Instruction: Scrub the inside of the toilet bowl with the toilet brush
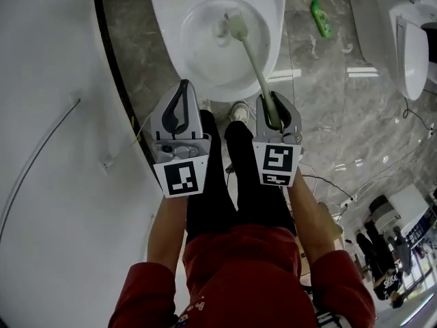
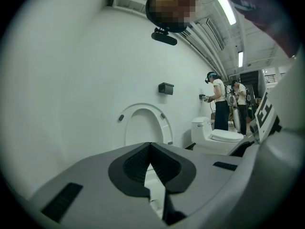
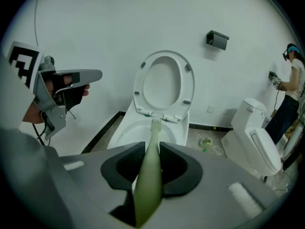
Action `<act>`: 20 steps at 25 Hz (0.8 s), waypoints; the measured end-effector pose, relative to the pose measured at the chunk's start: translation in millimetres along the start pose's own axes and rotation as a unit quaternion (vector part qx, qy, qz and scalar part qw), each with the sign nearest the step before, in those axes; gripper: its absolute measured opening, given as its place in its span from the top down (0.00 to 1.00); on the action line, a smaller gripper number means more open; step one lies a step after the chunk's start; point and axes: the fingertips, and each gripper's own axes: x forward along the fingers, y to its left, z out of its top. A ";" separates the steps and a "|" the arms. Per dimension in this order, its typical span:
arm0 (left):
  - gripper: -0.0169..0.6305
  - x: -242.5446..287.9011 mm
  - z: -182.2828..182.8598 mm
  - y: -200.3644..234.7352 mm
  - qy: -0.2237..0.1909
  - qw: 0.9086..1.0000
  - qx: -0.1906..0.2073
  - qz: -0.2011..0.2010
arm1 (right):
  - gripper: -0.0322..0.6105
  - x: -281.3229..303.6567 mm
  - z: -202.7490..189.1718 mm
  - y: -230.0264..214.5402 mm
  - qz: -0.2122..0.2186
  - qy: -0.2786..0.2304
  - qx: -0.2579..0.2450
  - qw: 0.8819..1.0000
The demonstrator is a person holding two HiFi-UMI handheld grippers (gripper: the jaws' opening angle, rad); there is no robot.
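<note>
Right gripper: your right gripper (image 1: pixel 276 106) has its jaws pinched on the pale green handle of the toilet brush (image 1: pixel 254 63), low on the shaft, with the handle running straight out between them.
Left gripper: your left gripper (image 1: pixel 182 104) carries nothing. Its jaws are pressed together at the tips and it hangs beside the right one, short of the rim.
Brush position: the bristle end is down inside the toilet bowl (image 1: pixel 205 53), at the far side of the basin near the water.
Seat: the seat (image 3: pixel 164 82) stands raised against the wall, so the opening is fully clear.
Progress: the brush is gripped and in the bowl, so by my reading the scrubbing is under way or just starting. How much of the wall has been covered cannot be told, as the porcelain looks plain white all round.
Left to do: the near wall, the side walls and the underside of the rim likely need passes.
Floor clutter: a green bottle (image 1: pixel 321 18) lies on the floor (image 1: pixel 341 115) to the right of the bowl, well apart from your reach.
Neighbours: a second toilet (image 1: pixel 410 39) stands farther right, and other people (image 2: pixel 220 106) work in the background.
In the way: nothing blocks the brush, though your own shoe (image 1: pixel 239 111) sits close to the base of the bowl.
</note>
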 end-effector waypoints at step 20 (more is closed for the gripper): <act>0.96 28.1 -148.6 22.1 0.072 0.996 -0.027 -0.034 | 0.79 99.1 -115.4 15.9 -0.054 0.127 0.003 0.990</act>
